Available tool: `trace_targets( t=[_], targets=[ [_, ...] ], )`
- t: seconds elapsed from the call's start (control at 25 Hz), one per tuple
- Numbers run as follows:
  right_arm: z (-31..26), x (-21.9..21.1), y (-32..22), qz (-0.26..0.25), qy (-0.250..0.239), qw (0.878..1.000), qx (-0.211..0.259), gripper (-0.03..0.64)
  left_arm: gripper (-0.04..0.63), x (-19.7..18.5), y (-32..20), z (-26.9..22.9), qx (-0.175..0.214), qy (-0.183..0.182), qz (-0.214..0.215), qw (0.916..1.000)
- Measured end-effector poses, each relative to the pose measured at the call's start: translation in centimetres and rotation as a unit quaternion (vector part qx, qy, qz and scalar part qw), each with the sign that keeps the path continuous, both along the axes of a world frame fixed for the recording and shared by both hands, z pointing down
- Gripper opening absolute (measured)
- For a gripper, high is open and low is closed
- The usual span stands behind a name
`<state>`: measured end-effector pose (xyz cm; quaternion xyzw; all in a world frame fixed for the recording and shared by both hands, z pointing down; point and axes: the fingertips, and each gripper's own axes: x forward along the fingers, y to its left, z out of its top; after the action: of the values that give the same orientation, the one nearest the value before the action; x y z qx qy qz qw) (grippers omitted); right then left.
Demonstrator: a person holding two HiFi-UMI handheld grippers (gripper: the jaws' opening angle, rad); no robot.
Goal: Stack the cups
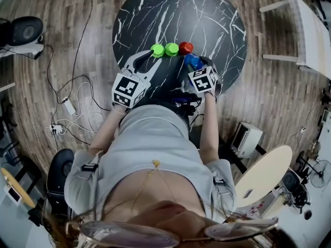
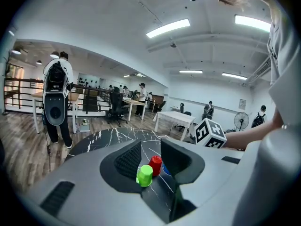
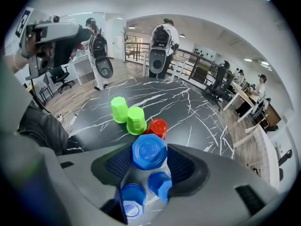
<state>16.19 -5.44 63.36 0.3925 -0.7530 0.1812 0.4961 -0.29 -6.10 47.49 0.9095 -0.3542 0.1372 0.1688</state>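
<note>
Round black marble bench on wood floor, open office around. Right claw clamps an upturned blue cup, green cups and red cup just beyond; left claw gapes empty.

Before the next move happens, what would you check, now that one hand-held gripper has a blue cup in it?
1. Grip: the right hand-held gripper has both jaws pressed on the blue cup: ok.
2. Held cup's pose: upside down, closed end toward the camera: ok.
3. Target: two other blue cups sit on the table right under it: ok.
4. Which way up those two stand: cannot tell.
5. Left hand-held gripper: jaws apart, gripping nothing: ok.
6. Green cups and red cup: farther back, clear of the blue ones: ok.
</note>
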Motion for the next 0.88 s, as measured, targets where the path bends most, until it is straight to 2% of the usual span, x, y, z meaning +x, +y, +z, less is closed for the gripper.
trace_targets(
  t=[0.48,0.88],
  targets=[
    [-3.9,-1.3,-1.3,-0.004,-0.02,0.999,0.029,0.239,0.13,-0.5,0.0,0.4,-0.004,0.0,-0.002,1.0],
    [-4.5,-3.3,-3.6,-0.023,-0.017,0.999,0.04,0.239,0.13,-1.5,-0.1,0.6,-0.01,0.0,-0.008,0.9999]
  ],
)
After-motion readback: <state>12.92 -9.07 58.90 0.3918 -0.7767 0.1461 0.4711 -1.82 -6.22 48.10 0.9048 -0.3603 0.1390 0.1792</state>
